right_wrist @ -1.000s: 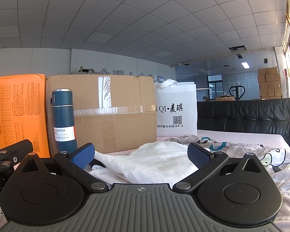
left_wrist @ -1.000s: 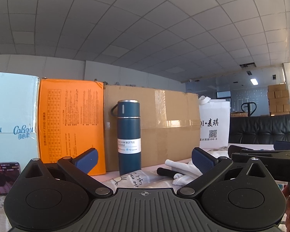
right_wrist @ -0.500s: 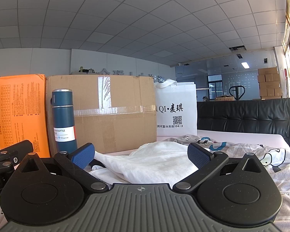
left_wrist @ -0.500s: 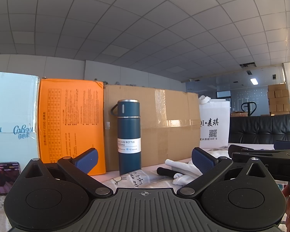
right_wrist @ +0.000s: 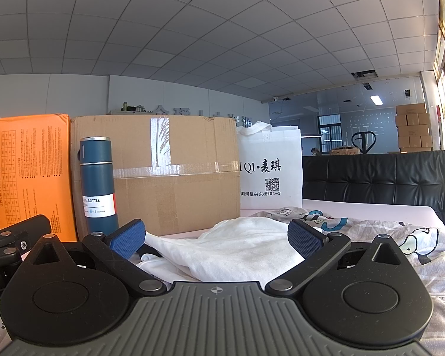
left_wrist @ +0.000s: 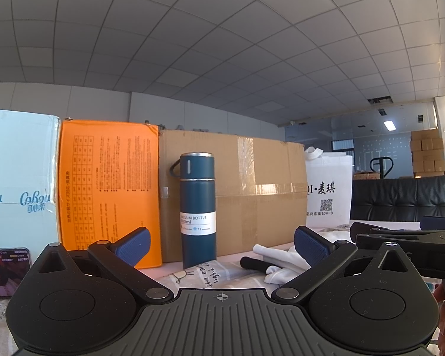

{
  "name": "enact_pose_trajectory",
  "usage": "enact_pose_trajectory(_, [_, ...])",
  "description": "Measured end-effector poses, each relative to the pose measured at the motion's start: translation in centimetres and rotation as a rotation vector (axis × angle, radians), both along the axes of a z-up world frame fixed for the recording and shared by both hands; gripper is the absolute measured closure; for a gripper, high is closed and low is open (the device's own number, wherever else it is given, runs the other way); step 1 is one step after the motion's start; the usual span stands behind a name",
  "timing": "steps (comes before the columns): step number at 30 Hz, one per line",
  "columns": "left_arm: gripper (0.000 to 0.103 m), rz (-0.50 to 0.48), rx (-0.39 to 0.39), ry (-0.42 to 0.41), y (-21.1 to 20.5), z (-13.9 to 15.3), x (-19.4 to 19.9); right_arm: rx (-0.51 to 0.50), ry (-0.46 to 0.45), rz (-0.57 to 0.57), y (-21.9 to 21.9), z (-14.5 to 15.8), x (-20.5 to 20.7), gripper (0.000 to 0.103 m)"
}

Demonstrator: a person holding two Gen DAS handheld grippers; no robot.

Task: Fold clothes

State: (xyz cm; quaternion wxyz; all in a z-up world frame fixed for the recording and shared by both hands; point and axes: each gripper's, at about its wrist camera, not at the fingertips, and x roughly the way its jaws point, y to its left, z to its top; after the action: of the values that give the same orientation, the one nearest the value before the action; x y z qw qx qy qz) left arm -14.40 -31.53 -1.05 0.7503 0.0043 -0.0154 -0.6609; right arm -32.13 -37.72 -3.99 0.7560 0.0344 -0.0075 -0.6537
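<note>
A crumpled white garment (right_wrist: pixel 234 249) lies on the table just ahead of my right gripper (right_wrist: pixel 216 238), which is open and empty, its blue pads wide apart. The garment also shows in the left wrist view (left_wrist: pixel 279 262), with a black handle-like part beside it. A cartoon-print cloth (right_wrist: pixel 406 237) lies to the right, and a printed cloth (left_wrist: pixel 198 273) lies under the left gripper's view. My left gripper (left_wrist: pixel 222 244) is open and empty, low over the table. The right gripper's body shows at the right of the left wrist view (left_wrist: pixel 400 237).
Along the back stand a pale blue box (left_wrist: pixel 17 178), an orange box (left_wrist: pixel 106 190), a blue vacuum bottle (left_wrist: pixel 197 207), a taped cardboard box (left_wrist: pixel 258 195) and a white tote bag (right_wrist: pixel 270 172). A phone (left_wrist: pixel 6 267) lies at left. A black sofa (right_wrist: pixel 385 178) is behind.
</note>
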Motion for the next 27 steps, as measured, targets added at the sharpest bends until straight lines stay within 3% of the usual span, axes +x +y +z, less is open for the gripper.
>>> enact_pose_trajectory(27, [0.000, -0.008, -0.001, -0.002, 0.00, 0.03, -0.05, 0.001, 0.001, -0.001, 0.01, 0.00, 0.02, 0.000])
